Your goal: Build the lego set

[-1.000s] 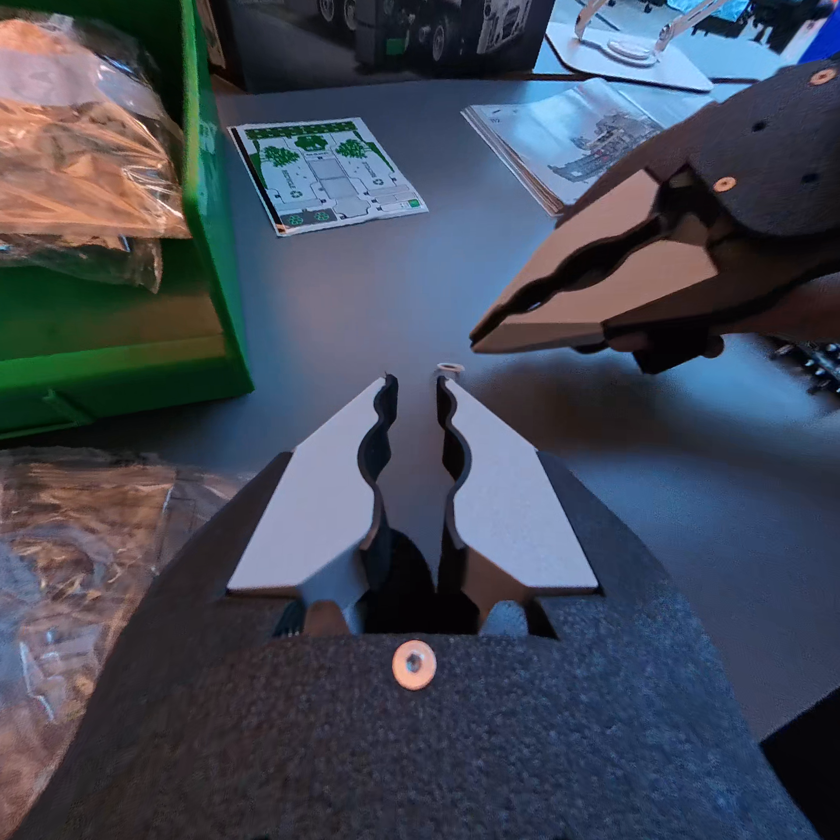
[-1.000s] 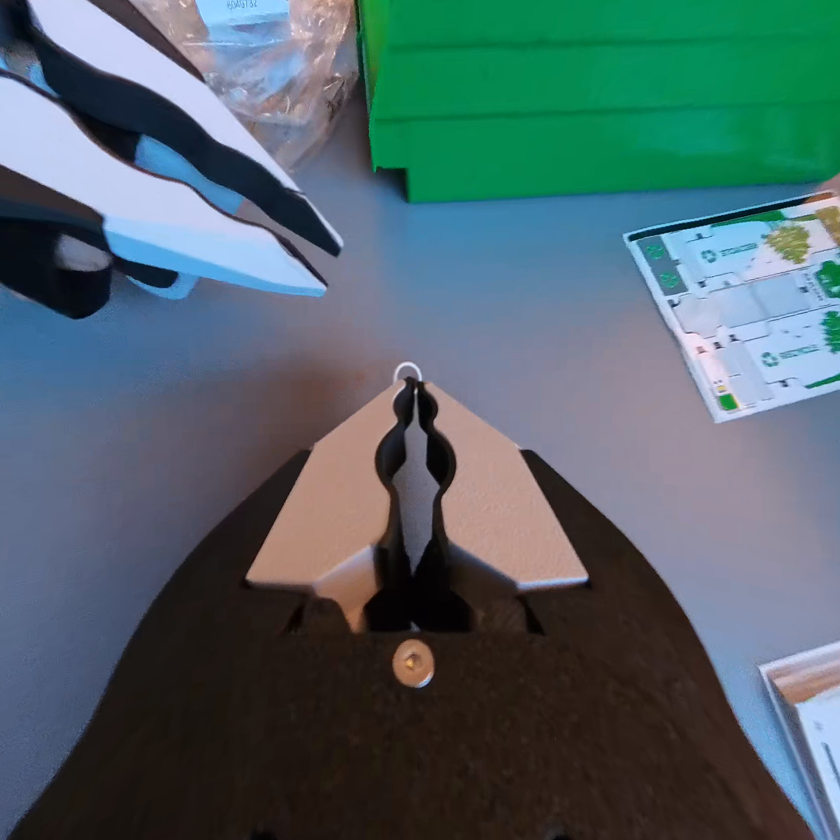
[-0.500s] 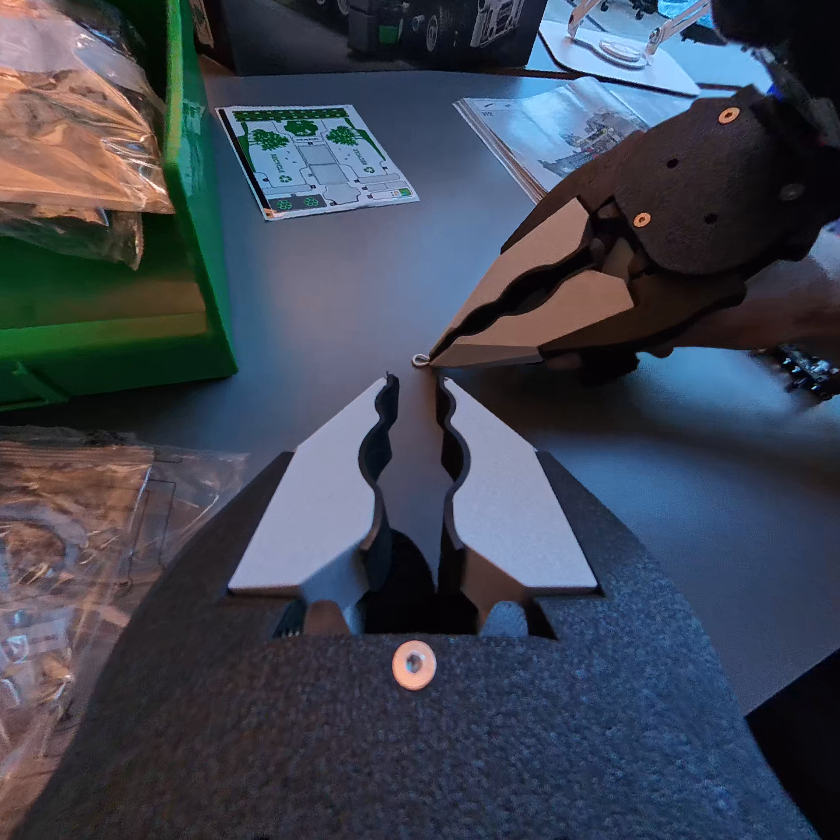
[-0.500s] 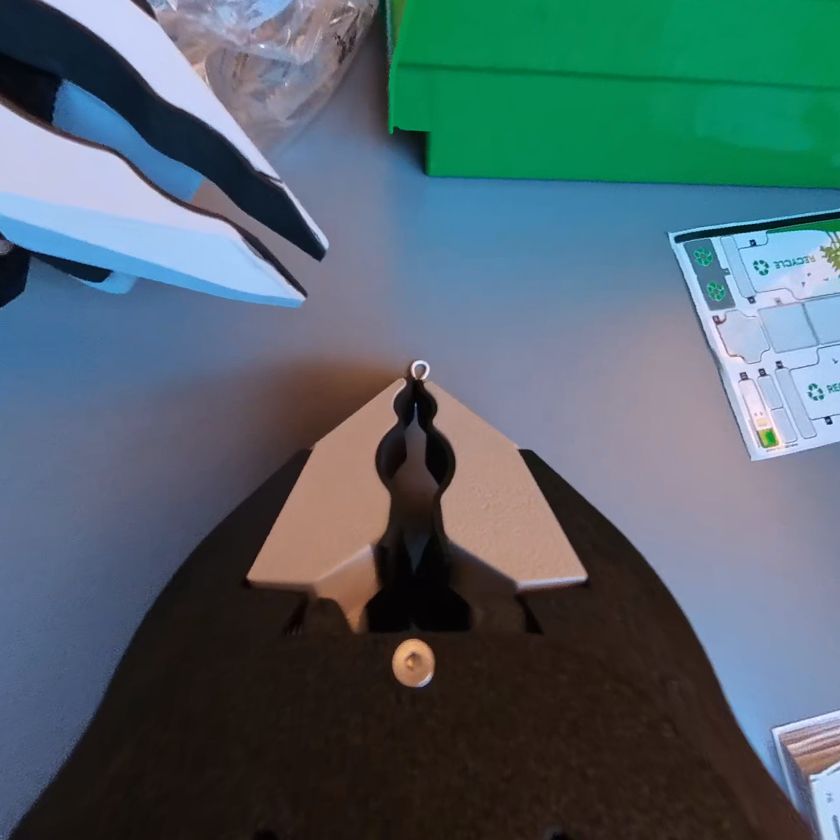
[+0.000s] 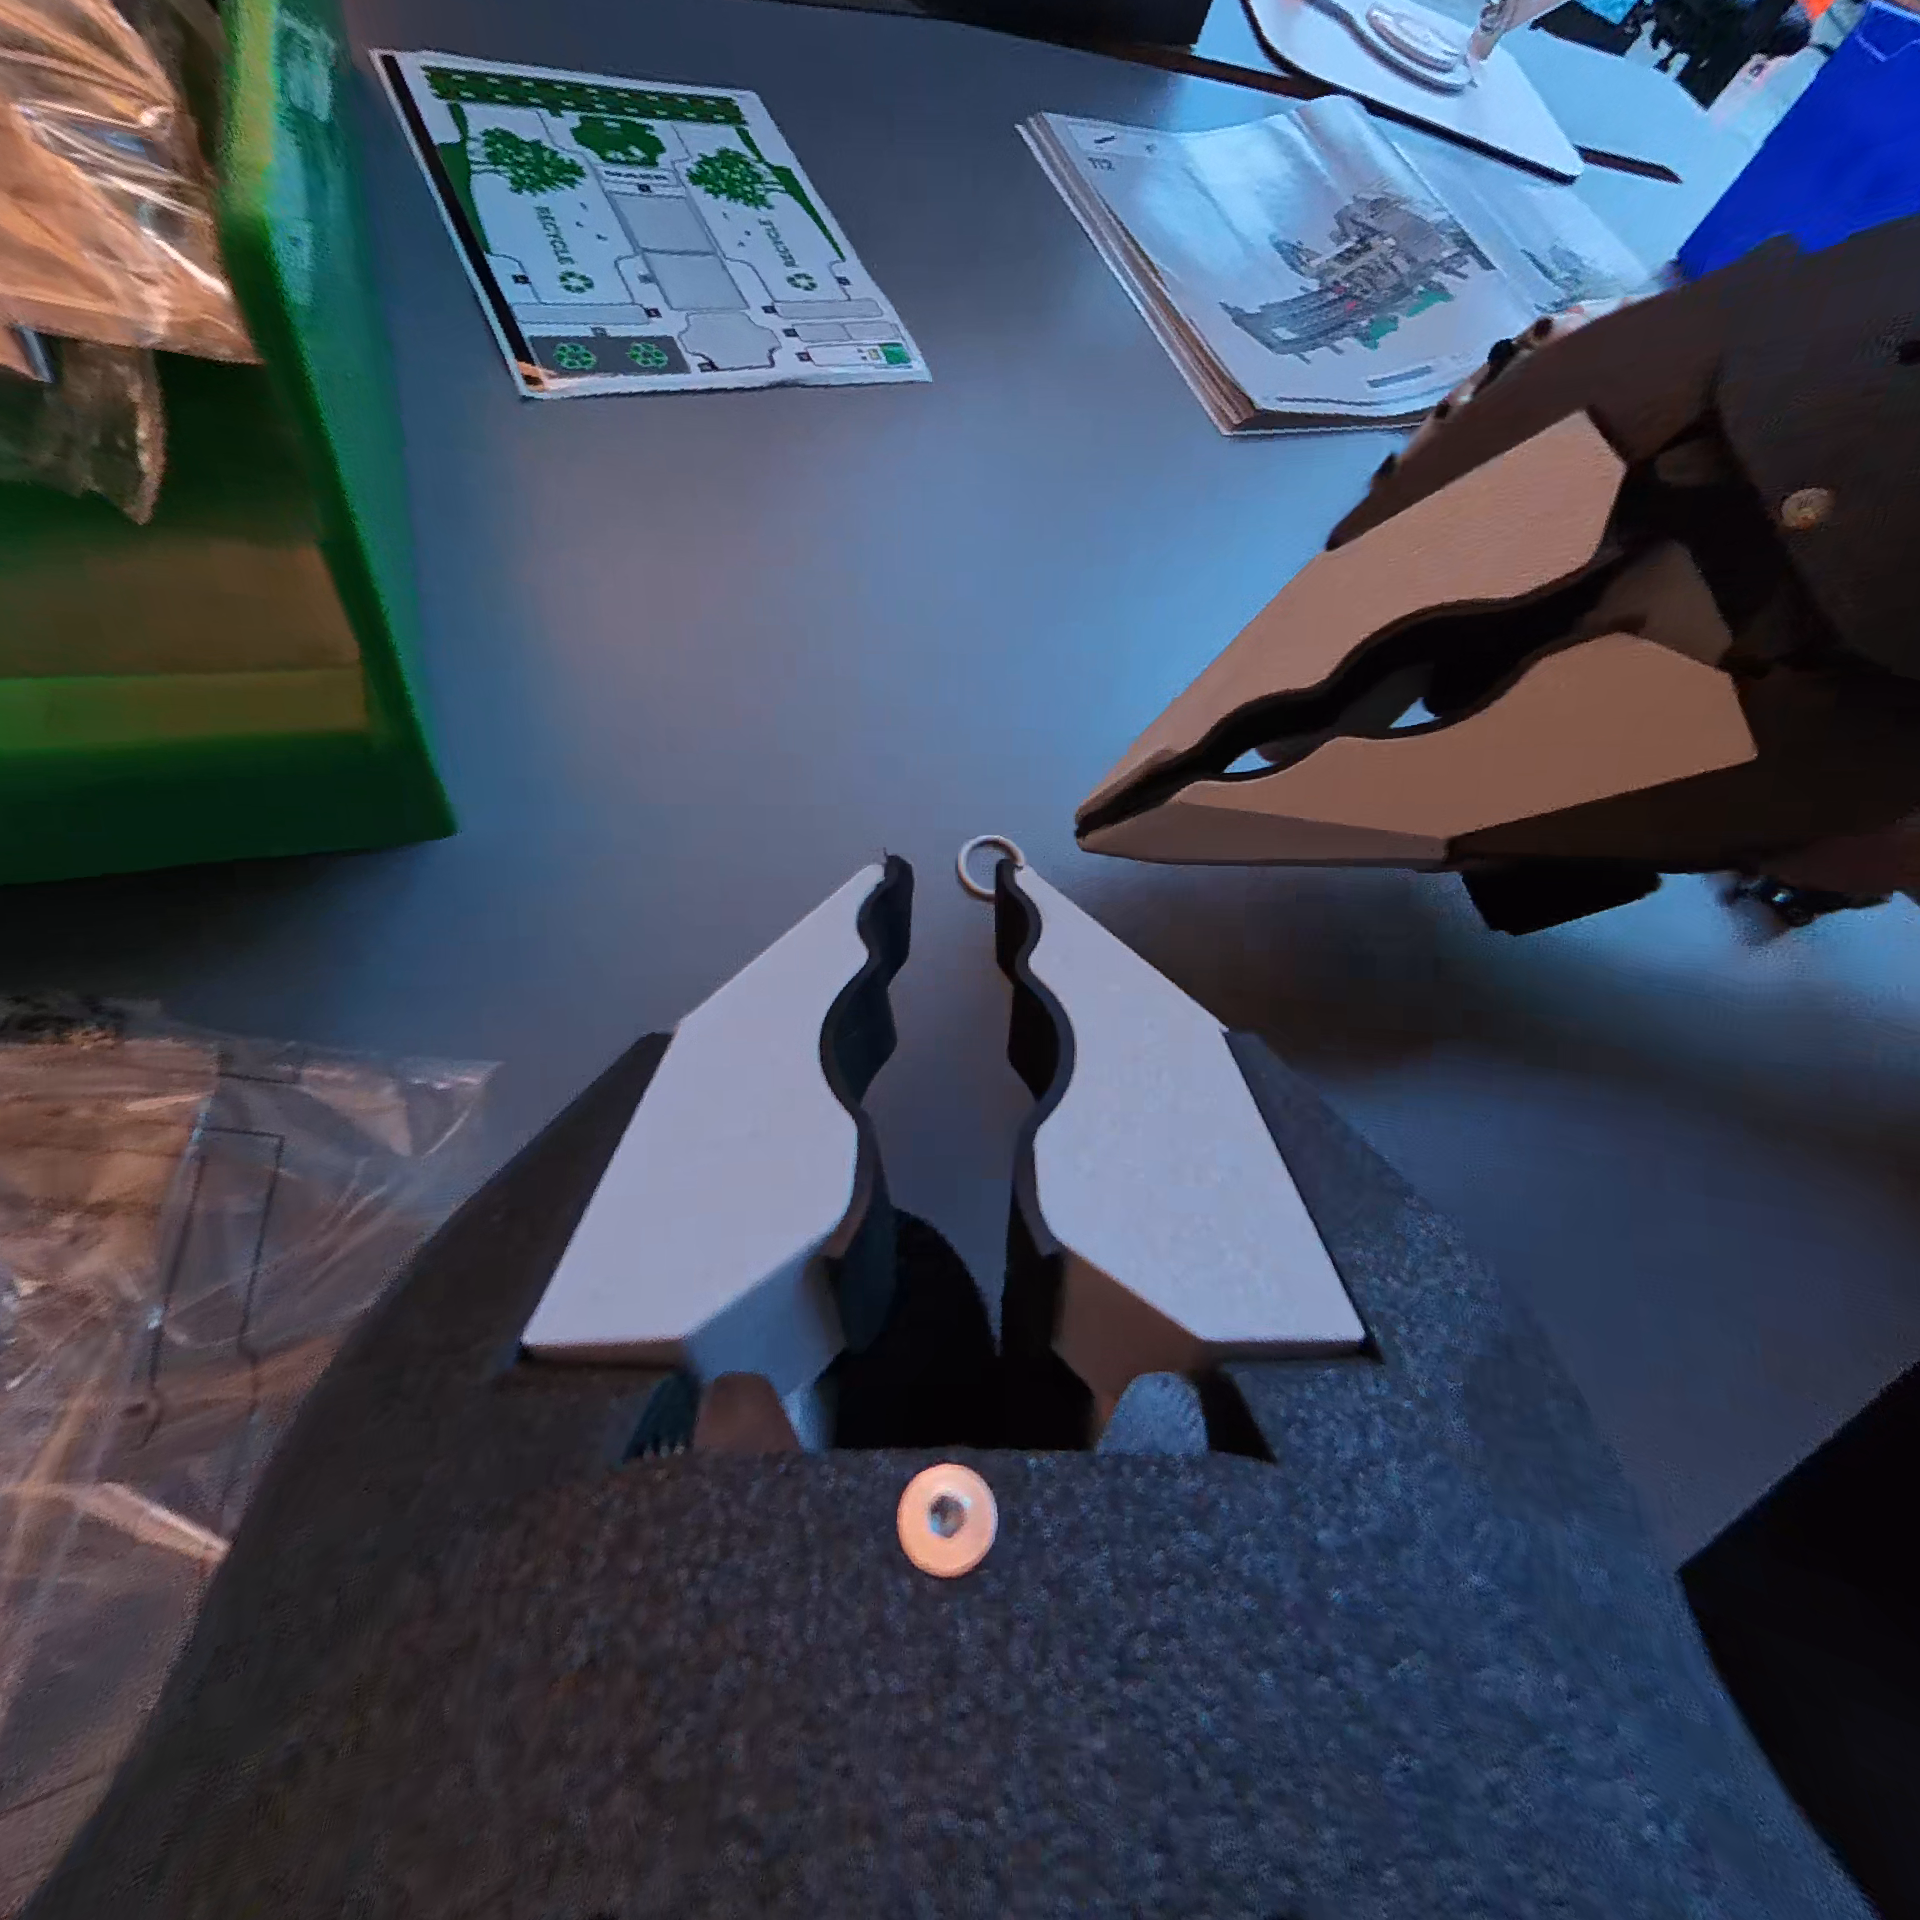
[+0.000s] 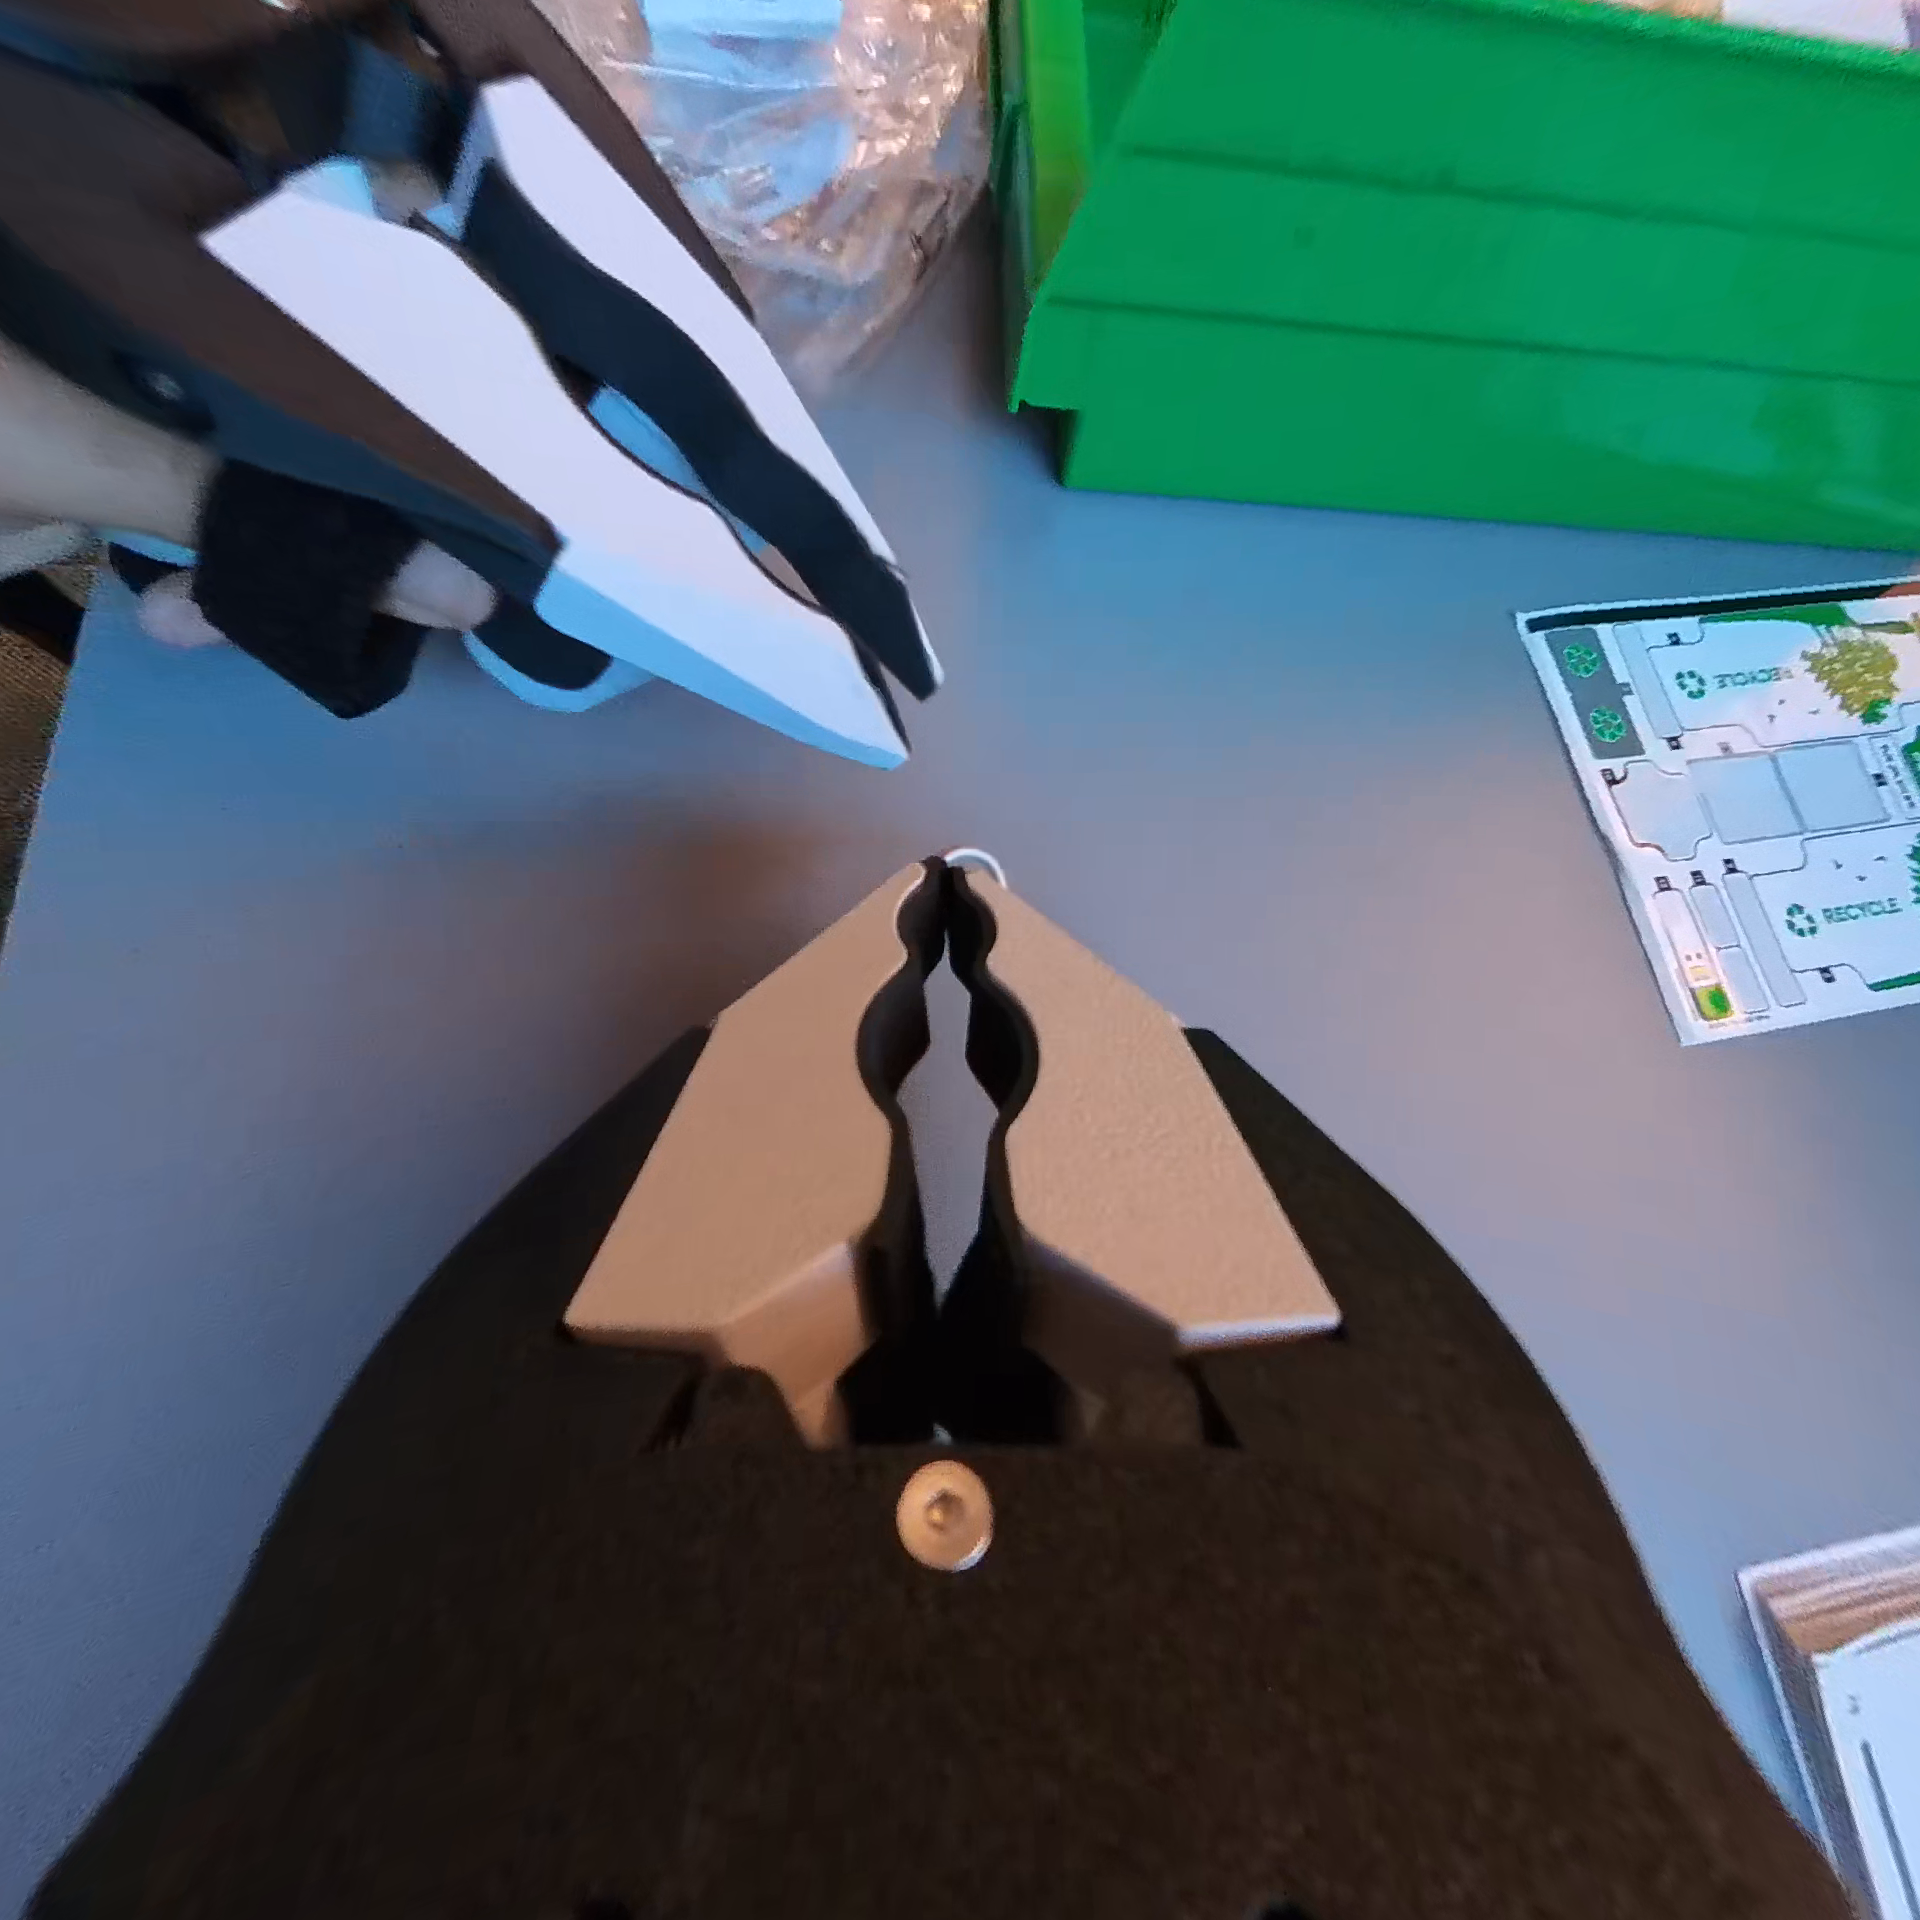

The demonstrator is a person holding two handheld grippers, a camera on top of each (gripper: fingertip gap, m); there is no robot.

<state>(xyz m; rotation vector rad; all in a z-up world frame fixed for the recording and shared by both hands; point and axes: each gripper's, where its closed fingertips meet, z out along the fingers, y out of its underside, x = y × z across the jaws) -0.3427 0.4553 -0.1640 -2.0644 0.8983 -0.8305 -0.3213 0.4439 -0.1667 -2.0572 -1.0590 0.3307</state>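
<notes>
A small pale ring [image 5: 987, 862] lies flat on the grey table [image 5: 675, 644], touching the tip of my left gripper's right finger. My left gripper [image 5: 940, 873] is open with a narrow gap and holds nothing. My right gripper [image 5: 1086, 831] comes in from the right, shut at the tips, a short way right of the ring and apart from it. In the right wrist view my right gripper [image 6: 943, 875] is shut and the ring [image 6: 977, 885] peeks out just past its tips. The left gripper [image 6: 912, 722] hovers at upper left.
A green box [image 5: 312, 520] stands at the left and shows in the right wrist view [image 6: 1455, 312]. A sticker sheet [image 5: 644, 229] and an open instruction booklet [image 5: 1299, 260] lie farther back. Clear plastic parts bags [image 5: 156, 1247] lie by my left gripper. Less than 4 cm separates the two grippers' tips.
Half a second ago the ring was at my right gripper's tips. Now it lies on the table by my left gripper's right finger, and my right gripper has drawn back to the right.
</notes>
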